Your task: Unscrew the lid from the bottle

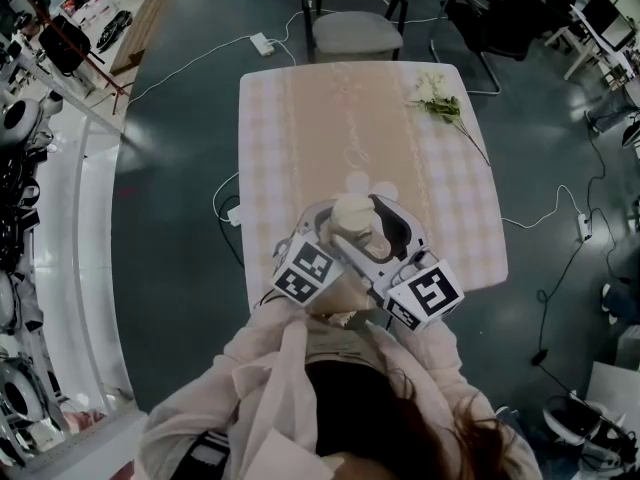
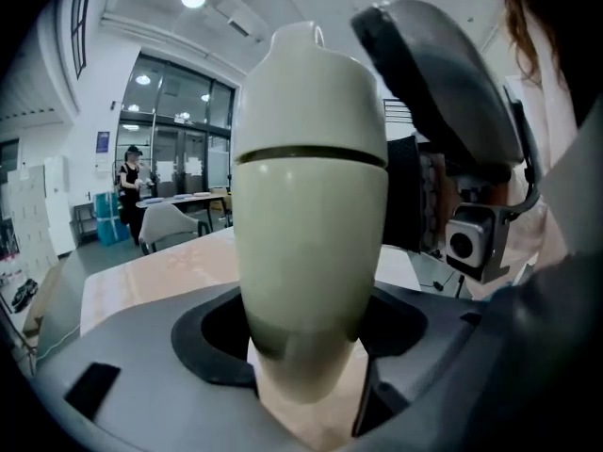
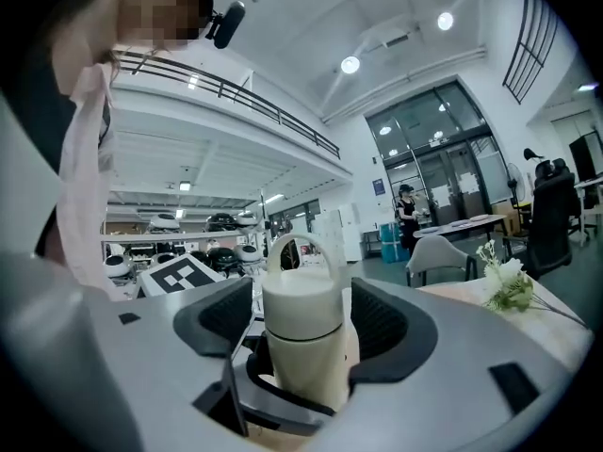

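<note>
A cream bottle [image 2: 311,243] with a rounded lid [image 3: 301,309] and a loop handle stands upright over the near end of the table [image 1: 290,138]. My left gripper [image 2: 306,332] is shut on the bottle's lower body, with a dark pad pressed against each side. My right gripper [image 3: 303,323] comes from the opposite side, pointing level, its curved pads closed on the lid just above the seam. In the head view the bottle [image 1: 352,218] sits between both grippers, whose marker cubes show close to the person's chest. The right gripper's jaw [image 2: 443,92] looms beside the lid in the left gripper view.
The table has a pale checked cloth. A sprig of white flowers [image 1: 438,100] lies at its far right corner. A grey chair [image 1: 355,18] stands beyond the far edge. Cables and a power strip [image 1: 262,43] lie on the floor around the table.
</note>
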